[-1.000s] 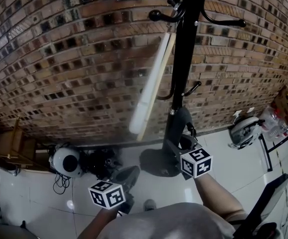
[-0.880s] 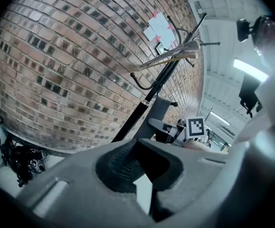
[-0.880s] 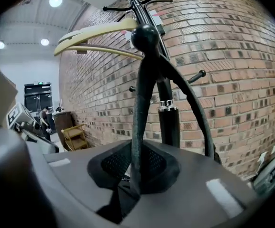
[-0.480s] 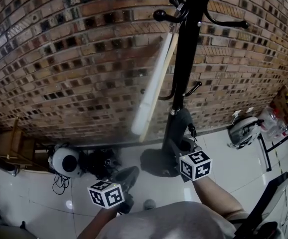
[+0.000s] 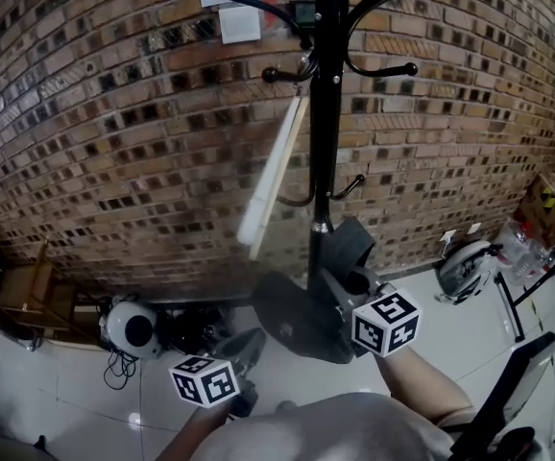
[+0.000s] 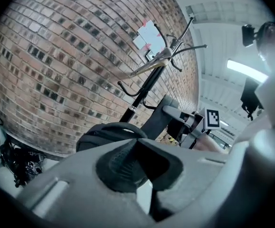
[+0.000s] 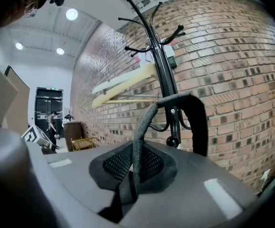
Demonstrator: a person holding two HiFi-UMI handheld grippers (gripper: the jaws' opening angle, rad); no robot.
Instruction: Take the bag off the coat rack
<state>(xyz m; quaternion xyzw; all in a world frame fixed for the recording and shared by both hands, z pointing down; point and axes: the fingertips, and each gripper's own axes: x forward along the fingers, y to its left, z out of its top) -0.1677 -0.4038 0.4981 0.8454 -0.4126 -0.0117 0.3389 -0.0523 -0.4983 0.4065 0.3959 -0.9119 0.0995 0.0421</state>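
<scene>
The black coat rack [image 5: 323,113] stands against the brick wall. A dark grey bag [image 5: 297,320] hangs low beside its pole, and its wide strap [image 5: 351,243] rises along the pole. My right gripper [image 5: 354,286] is shut on that strap. In the right gripper view the strap [image 7: 144,122] runs up from the right gripper [image 7: 135,167], loops by the pole [image 7: 163,70] and drops again; whether it rests on a hook I cannot tell. My left gripper [image 5: 247,342] is low and left of the bag. It is shut and empty [image 6: 137,160], with the bag [image 6: 104,134] beyond it.
A long pale pole [image 5: 273,176] leans from the rack's upper hooks. On the floor by the wall are a white round appliance [image 5: 129,327] with cables, a wooden chair [image 5: 18,291] and a fan [image 5: 465,262]. A dark stand [image 5: 518,382] is at the right.
The head view has tipped upward and shows more of the rack's hooks. The bag's body now looks larger and further left under the pole. Both grippers stay about where they were.
</scene>
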